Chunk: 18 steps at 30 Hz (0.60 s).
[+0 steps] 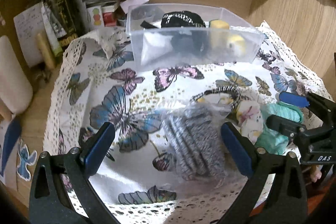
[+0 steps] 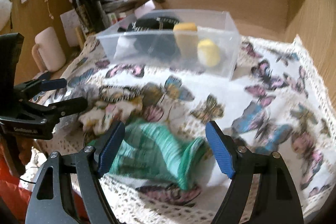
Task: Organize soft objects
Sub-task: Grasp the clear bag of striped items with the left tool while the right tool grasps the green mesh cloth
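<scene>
My left hand-held gripper [image 1: 168, 150] is spread around a bagged grey item [image 1: 193, 144]; my right hand-held gripper [image 2: 166, 148] is spread over a green cloth [image 2: 155, 154].

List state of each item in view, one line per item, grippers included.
left gripper: open, over the bagged grey item, not gripping
right gripper: open, around the green cloth, pads not pressing
bagged grey item: lying on the tablecloth
green cloth: crumpled on the tablecloth
clear bin: lidless, upright, partly filled
yellow sponges: inside the bin
wine bottle: upright
</scene>
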Tool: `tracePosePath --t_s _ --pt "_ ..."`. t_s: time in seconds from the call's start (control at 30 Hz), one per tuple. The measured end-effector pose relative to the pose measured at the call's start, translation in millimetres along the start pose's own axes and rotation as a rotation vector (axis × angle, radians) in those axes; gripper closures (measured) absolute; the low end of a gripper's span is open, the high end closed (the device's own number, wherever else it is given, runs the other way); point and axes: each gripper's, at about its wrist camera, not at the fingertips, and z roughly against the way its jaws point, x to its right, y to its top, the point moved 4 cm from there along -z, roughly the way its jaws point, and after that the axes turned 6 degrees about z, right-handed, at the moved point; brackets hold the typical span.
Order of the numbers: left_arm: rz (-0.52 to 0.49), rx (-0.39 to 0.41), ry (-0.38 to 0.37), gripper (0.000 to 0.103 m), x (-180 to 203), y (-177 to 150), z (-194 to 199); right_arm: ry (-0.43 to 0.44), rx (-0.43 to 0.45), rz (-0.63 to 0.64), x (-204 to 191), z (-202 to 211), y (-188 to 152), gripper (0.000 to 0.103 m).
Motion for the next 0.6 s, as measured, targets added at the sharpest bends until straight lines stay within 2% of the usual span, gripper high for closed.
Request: tracePosePath --t_s 0.07,0.1,0.17,0.23,0.27,0.3,0.4,0.5,0.6 --pt "0.011 0.002 -0.010 0.005 -1 -4 -1 0.005 -0.011 -0.001 -3 -3 -5 0.026" --pt "0.016 0.002 -0.018 0.016 -1 -6 -1 -0.001 -0.013 0.004 -4 -5 -8 0.031" --pt "0.030 -0.015 -0.061 0.031 -1 -10 -2 -0.005 -0.010 0.010 -6 -5 -10 0.043" --pt "0.046 -0.019 -0.100 0.044 -1 -11 -1 -0.004 -0.001 0.017 -6 -3 -12 0.061" --pt "0.048 -0.019 -0.112 0.055 -1 -10 1 0.001 0.002 0.019 -6 -2 -13 0.067" --pt "0.046 -0.022 -0.122 0.064 -1 -10 2 0.008 0.009 0.017 -5 0 -12 0.077" --pt "0.040 -0.002 -0.119 0.073 -2 -6 7 0.029 0.020 0.006 -3 4 -10 0.087" --pt "0.043 0.036 -0.097 0.074 -8 2 14 0.001 0.041 -0.003 1 8 -5 0.093" --pt "0.056 0.076 -0.085 0.074 -16 13 21 -0.032 0.071 -0.021 9 15 3 0.094"
